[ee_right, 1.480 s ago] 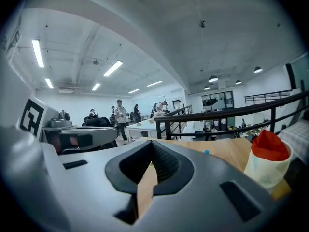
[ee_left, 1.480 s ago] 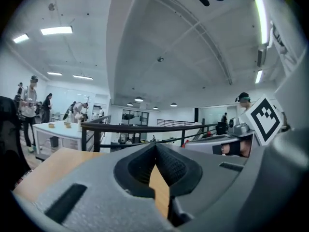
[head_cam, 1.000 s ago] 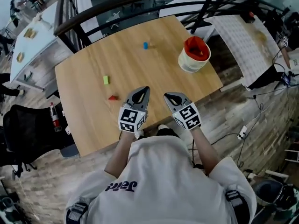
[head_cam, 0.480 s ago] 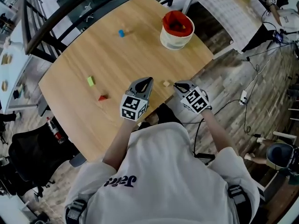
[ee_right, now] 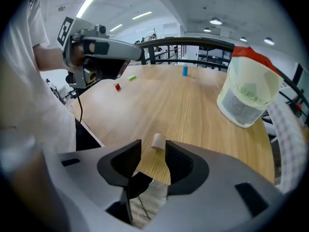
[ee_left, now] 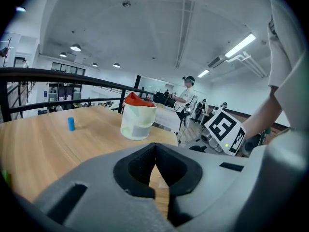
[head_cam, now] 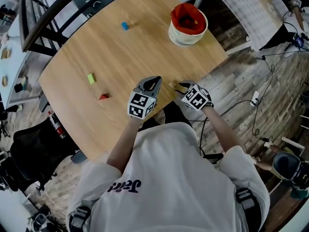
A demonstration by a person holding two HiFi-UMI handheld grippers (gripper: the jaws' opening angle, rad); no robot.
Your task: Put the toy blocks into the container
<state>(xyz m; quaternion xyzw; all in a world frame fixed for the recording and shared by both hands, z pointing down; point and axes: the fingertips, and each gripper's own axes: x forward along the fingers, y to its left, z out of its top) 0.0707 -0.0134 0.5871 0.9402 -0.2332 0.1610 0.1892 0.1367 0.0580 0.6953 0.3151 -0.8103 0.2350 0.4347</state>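
Your right gripper (ee_right: 153, 154) has its jaws moderately apart and holds nothing. The pale block (ee_right: 157, 141) stands just past the tips, in line with the gap but not yet between the pads. Your left gripper (ee_left: 155, 151) has its jaws closed tip to tip on nothing and hovers just left of the right one, over the near edge of the table (head_cam: 120, 57).

Further out, the red block (head_cam: 103, 96) and green block (head_cam: 91, 78) lie to the left. The blue block (head_cam: 125, 26) sits at the far side, and the container (head_cam: 181, 36) stands at the far right corner, well apart from the pale block.

Two things could go wrong from here. If you close now, the pads will likely meet short of the pale block and miss it. It also sits close to the near table edge, so a jaw tip that clips it or drags it toward you could send it to the floor.

Compared with half a second ago, the right gripper's tips have come closer to the pale block. The left gripper remains beside it, as before.
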